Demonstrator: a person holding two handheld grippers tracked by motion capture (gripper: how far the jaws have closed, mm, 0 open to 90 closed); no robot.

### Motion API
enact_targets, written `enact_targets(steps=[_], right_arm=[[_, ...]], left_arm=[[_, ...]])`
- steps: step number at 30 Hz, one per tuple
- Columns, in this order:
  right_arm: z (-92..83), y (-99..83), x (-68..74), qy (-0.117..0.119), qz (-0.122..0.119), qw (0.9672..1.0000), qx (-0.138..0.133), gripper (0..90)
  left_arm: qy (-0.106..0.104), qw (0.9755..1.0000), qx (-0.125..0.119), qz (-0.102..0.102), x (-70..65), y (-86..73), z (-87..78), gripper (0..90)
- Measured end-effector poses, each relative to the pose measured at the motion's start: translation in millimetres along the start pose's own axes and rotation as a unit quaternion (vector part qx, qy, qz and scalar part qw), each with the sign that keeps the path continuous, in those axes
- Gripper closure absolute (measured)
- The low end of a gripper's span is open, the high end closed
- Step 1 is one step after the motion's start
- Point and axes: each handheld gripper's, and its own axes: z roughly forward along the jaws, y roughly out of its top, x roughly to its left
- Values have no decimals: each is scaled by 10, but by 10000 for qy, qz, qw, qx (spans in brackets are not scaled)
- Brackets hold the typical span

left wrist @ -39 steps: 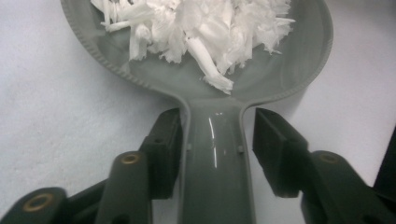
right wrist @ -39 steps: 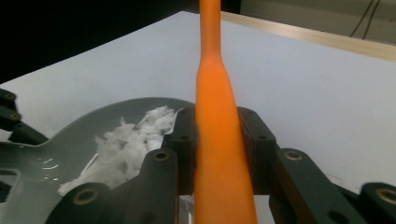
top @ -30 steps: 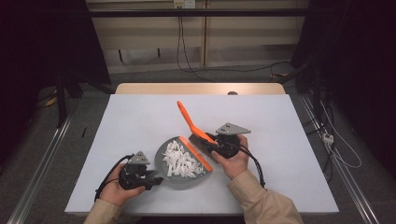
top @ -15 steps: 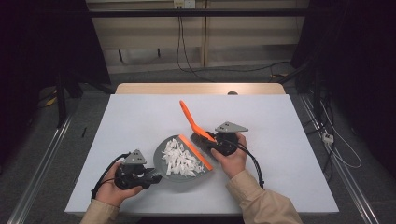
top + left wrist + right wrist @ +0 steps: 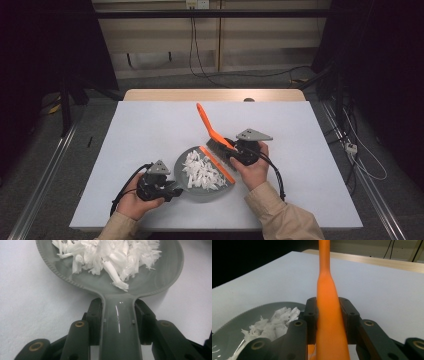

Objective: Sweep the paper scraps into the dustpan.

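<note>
Sweeping appears nearly complete. The white paper scraps [image 5: 202,171] lie heaped inside the grey dustpan [image 5: 186,189], and no loose scraps can be made out on the white table [image 5: 150,125] around the pan. Judged remaining: carrying the pan off to empty it and setting down the brush.

The dustpan rests flat on the table near its front edge. Its long axis runs from the handle, at the pan's left, toward the orange lip [image 5: 217,164] on its far right side. The left gripper [image 5: 159,186] is clamped on the dustpan handle, jaws pressing both sides, as the left gripper view confirms.

The orange brush [image 5: 210,129] stands just beyond the pan's lip, bristles down beside it, handle slanting up and away toward the far edge of the table. The right gripper [image 5: 235,152] pinches the brush handle tightly between its jaws.
</note>
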Motion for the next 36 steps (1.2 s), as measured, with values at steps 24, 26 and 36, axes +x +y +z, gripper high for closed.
enact_targets(steps=[24, 26, 36], right_arm=[[137, -80, 46, -108, -100, 9998, 132, 711], [108, -63, 40, -109, -106, 9999, 65, 711], [-23, -6, -85, -262, -3, 9995, -149, 711]], left_arm=[[32, 9999, -73, -104, 20, 36, -11, 628], [43, 9999, -7, -99, 17, 41, 7, 627], [22, 9998, -164, -144, 26, 39, -67, 628]])
